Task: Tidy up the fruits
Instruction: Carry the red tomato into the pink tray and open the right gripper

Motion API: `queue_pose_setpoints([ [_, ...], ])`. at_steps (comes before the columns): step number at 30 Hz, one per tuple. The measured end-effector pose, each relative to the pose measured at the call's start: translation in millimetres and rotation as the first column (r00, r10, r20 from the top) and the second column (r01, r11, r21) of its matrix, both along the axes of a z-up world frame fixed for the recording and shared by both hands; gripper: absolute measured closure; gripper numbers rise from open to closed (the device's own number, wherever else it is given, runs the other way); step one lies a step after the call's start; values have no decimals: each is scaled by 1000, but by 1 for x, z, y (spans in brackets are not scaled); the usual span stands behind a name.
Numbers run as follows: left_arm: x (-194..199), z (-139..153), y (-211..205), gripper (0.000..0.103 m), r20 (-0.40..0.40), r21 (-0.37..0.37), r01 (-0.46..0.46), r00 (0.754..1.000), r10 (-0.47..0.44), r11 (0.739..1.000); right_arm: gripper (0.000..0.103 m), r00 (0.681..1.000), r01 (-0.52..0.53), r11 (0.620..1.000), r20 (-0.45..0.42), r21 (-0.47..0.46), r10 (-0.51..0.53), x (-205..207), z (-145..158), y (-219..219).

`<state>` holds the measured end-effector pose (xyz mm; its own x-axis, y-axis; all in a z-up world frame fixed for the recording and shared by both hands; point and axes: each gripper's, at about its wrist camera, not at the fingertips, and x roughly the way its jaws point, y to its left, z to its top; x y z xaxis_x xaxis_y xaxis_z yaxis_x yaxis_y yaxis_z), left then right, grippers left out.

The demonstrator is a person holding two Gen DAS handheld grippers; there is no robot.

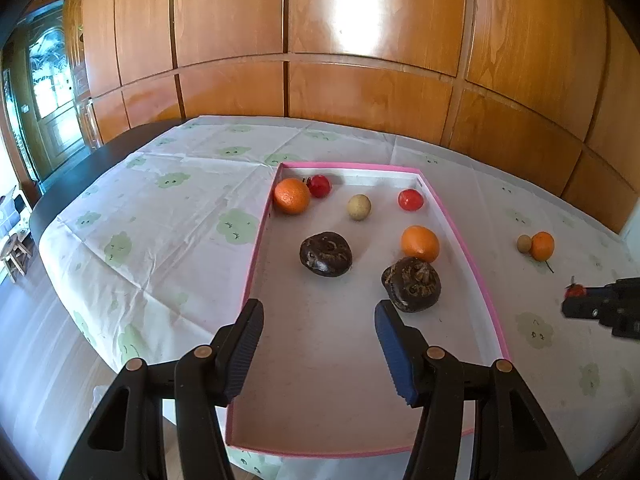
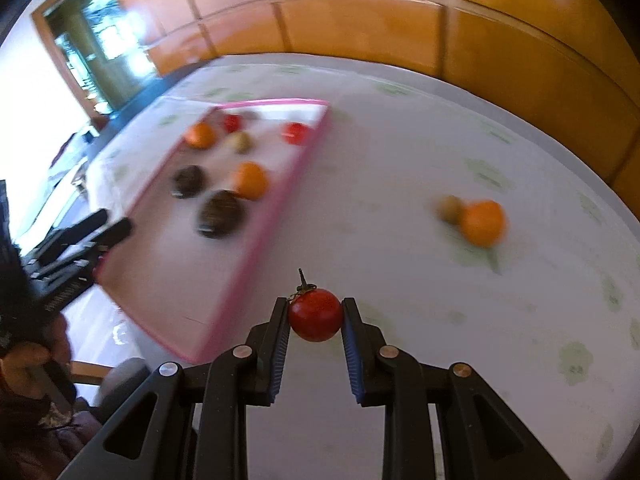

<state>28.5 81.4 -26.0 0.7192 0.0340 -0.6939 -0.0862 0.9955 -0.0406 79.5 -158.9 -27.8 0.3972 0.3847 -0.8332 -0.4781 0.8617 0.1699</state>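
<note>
The right gripper [image 2: 315, 312] is clamping a stemmed cherry tomato [image 2: 315, 315] above bare tablecloth [image 2: 400, 168], just right of the pink-rimmed tray [image 2: 276, 204]. The left gripper [image 1: 319, 312] is hanging with jaws apart and empty over the tray's near end, with bare tray floor lying beneath it. Only the left view is showing sharply the tray's fruits; only the right view is showing a hand [image 2: 28, 360].

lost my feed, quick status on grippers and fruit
Right hand-held gripper shut on cherry tomato, outside pink tray. Left hand-held gripper open, empty, over tray. Orange and small brown fruit on tablecloth.
</note>
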Motion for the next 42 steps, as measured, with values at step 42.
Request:
queue_pose_setpoints([
  [42,-6,-7,32,44,-4,-24,-60,998,60,998,76,1000,-13,1000,-13,20,14,0,-26,90],
])
